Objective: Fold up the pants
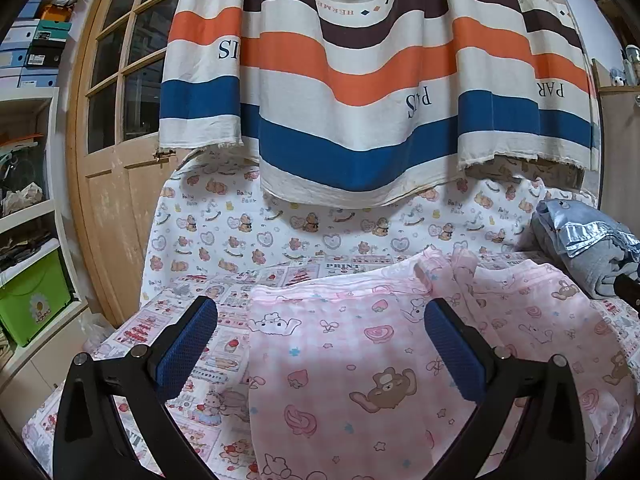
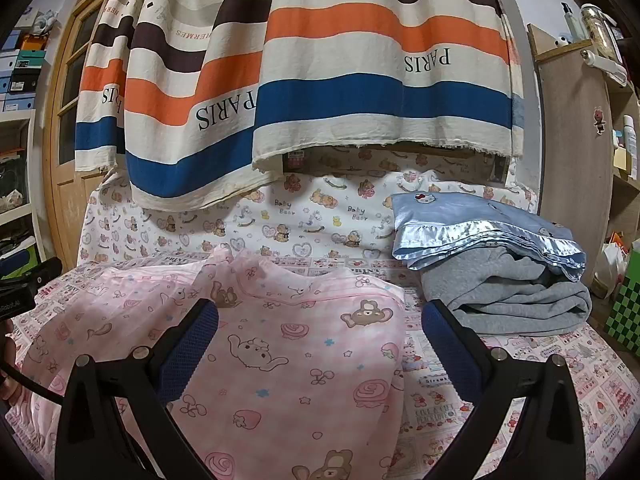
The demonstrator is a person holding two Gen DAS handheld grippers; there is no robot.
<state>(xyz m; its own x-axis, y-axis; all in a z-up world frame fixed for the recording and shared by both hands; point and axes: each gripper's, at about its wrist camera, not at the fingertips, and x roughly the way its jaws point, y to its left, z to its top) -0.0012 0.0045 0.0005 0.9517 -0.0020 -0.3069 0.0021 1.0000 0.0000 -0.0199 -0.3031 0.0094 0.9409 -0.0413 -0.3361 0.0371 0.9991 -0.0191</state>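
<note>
Pants (image 1: 360,360): pink, spread flat on my printed sheet (image 1: 192,360).
Left gripper (image 1: 320,344): tipped slightly down over the pants, jaws spread, empty.
Right gripper (image 2: 320,344): same tilt over the pants, spread, empty.

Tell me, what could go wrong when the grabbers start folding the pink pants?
1. The pink pants are bunched near the top, so a fold made now might lock in wrinkles.
2. Both the left gripper and the right gripper are open above thin cloth lying on a printed sheet; a pinch might catch the sheet too.
3. The stack of folded blankets sits close beside the pants and could get bumped.
</note>
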